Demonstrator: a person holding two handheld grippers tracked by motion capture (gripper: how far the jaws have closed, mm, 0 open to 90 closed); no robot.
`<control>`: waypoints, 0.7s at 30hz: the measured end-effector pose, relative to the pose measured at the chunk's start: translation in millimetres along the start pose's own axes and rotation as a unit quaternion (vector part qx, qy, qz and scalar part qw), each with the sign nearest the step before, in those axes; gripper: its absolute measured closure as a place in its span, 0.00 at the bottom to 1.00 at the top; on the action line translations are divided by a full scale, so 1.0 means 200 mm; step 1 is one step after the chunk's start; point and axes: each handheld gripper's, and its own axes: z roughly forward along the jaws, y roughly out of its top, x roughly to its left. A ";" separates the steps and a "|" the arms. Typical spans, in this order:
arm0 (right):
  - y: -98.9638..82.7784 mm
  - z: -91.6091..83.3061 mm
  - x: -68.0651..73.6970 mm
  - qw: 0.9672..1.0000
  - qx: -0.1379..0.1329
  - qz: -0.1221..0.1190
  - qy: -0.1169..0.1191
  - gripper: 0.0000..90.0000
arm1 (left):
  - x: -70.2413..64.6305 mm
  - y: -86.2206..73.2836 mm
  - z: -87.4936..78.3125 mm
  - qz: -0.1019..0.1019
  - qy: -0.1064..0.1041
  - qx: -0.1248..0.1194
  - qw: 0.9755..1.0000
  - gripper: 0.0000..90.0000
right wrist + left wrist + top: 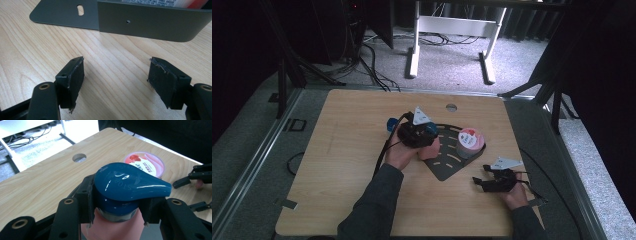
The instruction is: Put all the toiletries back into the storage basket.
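While the right claw (116, 82) gapes empty, the left claw (117, 206) grips a blue pump cap (127, 183).

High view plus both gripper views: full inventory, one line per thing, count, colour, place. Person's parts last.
pump bottle: 1, blue pump head on a pale pink body, clamped in the left tongs over the table's middle
tub: 1, pink lid with white label, on the rack's right part
rack: 1, dark grey metal, slotted fan-shaped plate with a raised rim, right of centre
table: 1, light wood, round hole near the far edge
white frame: 1, on the grey floor beyond the table
left tongs: 1, black, shut on the bottle
right tongs: 1, black, open, low over bare wood near the rack
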 end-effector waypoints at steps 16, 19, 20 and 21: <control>0.00 0.00 0.00 1.000 0.000 0.001 0.000 0.32 | -0.01 0.05 0.07 0.003 0.009 0.003 1.000 0.58; 0.00 0.00 0.00 1.000 0.000 0.001 0.000 0.32 | -0.02 0.05 0.09 -0.001 0.009 0.002 1.000 0.58; 0.00 0.00 0.00 1.000 0.000 0.001 -0.001 0.32 | -0.02 0.05 0.10 0.000 0.009 0.003 1.000 0.58; 0.00 0.00 0.00 1.000 0.000 0.001 -0.001 0.32 | -0.02 0.06 0.10 0.000 0.010 0.004 1.000 0.58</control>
